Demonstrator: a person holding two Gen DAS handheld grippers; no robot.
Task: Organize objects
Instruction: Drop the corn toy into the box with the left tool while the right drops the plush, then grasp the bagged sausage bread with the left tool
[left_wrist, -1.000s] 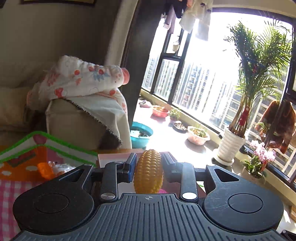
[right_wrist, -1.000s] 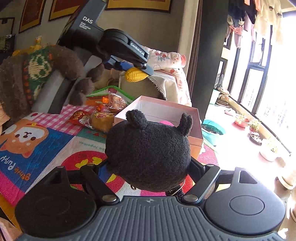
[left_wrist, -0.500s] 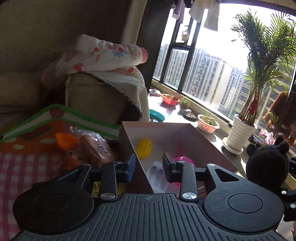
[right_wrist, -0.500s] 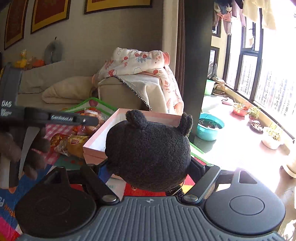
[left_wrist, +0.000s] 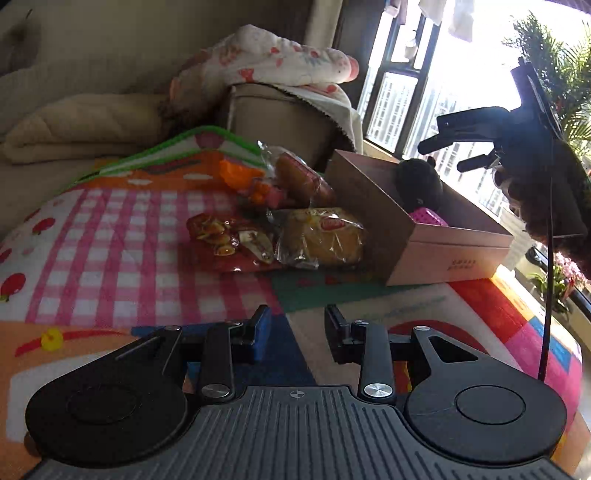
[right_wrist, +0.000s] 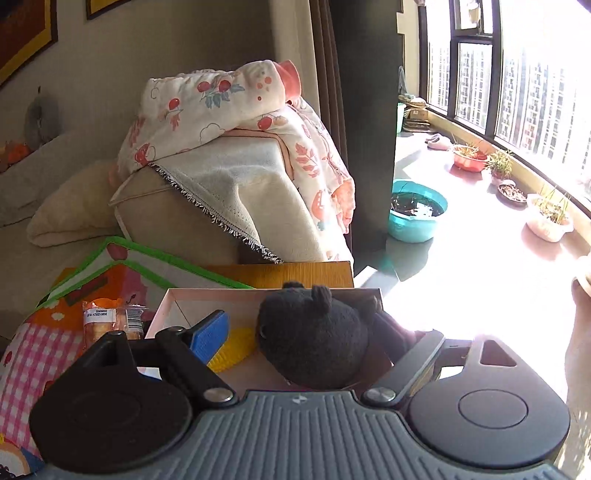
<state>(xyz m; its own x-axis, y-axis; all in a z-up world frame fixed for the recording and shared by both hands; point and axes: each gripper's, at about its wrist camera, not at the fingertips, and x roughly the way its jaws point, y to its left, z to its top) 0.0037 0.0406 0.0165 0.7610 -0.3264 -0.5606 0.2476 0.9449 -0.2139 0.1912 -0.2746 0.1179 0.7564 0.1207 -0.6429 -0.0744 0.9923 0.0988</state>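
The black plush toy (right_wrist: 314, 343) sits low inside the pink cardboard box (right_wrist: 221, 291), beside a yellow toy corn cob (right_wrist: 231, 350). My right gripper (right_wrist: 303, 332) hangs over the box with its jaws opening. The plush is between them, but the blue pad (right_wrist: 210, 336) stands clear of it. In the left wrist view the box (left_wrist: 369, 206) lies right of centre, with the plush (left_wrist: 419, 182) and a pink item (left_wrist: 428, 218) inside and the right gripper (left_wrist: 448, 153) above it. My left gripper (left_wrist: 295, 321) hovers low over the play mat (left_wrist: 110, 229), narrowly open and empty.
Wrapped snacks lie left of the box: a bun packet (left_wrist: 321, 236), a red packet (left_wrist: 221, 240) and another bun (left_wrist: 295, 177), plus an orange toy (left_wrist: 232, 173). A sofa arm draped with floral cloth (right_wrist: 229, 110) stands behind. A teal basin (right_wrist: 417, 214) and plant pots line the window ledge.
The corn left my left gripper and now lies in the box; that gripper pulled back and down over the mat. My right gripper carried the plush over the box and spread its jaws.
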